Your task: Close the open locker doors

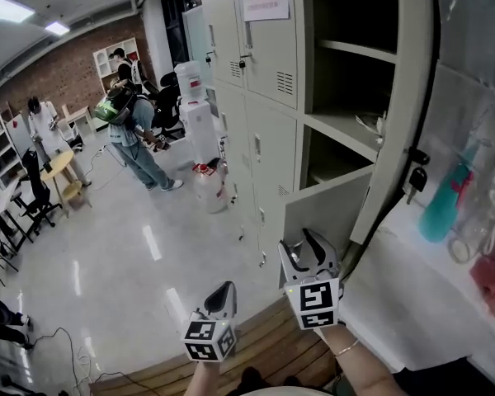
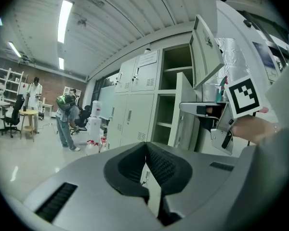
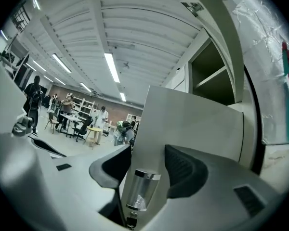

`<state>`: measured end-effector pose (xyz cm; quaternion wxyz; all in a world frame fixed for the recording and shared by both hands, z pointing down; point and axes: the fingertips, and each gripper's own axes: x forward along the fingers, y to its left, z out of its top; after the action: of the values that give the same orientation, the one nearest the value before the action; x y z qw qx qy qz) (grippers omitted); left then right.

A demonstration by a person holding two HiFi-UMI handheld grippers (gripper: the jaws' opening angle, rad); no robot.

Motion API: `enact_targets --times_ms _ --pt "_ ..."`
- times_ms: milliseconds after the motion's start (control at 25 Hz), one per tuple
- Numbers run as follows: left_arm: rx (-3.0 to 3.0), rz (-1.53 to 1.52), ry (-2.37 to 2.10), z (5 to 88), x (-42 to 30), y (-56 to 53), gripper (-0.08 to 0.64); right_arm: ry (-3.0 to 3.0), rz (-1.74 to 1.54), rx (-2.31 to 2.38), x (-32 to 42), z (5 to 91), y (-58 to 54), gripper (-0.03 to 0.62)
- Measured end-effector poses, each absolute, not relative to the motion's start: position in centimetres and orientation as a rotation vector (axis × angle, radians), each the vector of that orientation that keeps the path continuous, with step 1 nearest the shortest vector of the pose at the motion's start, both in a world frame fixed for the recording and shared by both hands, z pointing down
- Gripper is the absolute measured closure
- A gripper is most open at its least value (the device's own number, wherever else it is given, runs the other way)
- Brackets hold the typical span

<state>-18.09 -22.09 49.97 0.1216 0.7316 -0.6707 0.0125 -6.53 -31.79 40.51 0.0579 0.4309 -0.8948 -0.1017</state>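
**At the near right end of the locker bank: lower door between the right tongs**

The lower locker door (image 1: 326, 213) stands swung out from the locker bank (image 1: 264, 73), towards the near side. Above and to the right of it, a tall door (image 1: 400, 97) also hangs open, with keys (image 1: 414, 181) in its lock.

**Tong state.** The right tongs (image 1: 308, 250) are spread wide, with the free edge of the lower door standing between the pads. No clamping is evident. The left tongs (image 2: 145, 146) are closed together and empty, held to the near left, well apart from both doors.

**Handling.** The door appears to be thin painted sheet metal, so it is probably light, stiff and free to swing. The painted face is smooth and likely slippery to pinch. The best place to take hold is near the free edge, just beside the chrome handle (image 3: 139, 189), where leverage is greatest. A flat push there should serve as well as a grip.

**Not visible.**
- The hinge side of the lower door cannot be made out.
- The lower door's bottom edge is covered by the right tongs in the head view.
- In the right gripper view, the left pad is partly hidden behind the door.
- The top of the tall door is cut off.
- The latch engagement points are not shown.
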Motion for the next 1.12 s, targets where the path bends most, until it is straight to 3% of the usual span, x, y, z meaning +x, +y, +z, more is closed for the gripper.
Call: enact_targets --times_ms 400,1120 --pt "2.145 0.031 -1.943 50.2 -24.5 -24.7 0.538 -2.587 -0.280 1.415 -10.1 41.8 -37.6 0.390" --pt "2.185 0.030 -1.825 51.7 -28.9 -31.5 0.538 -2.327 -0.311 1.593 -11.4 42.8 -48.6 0.400"
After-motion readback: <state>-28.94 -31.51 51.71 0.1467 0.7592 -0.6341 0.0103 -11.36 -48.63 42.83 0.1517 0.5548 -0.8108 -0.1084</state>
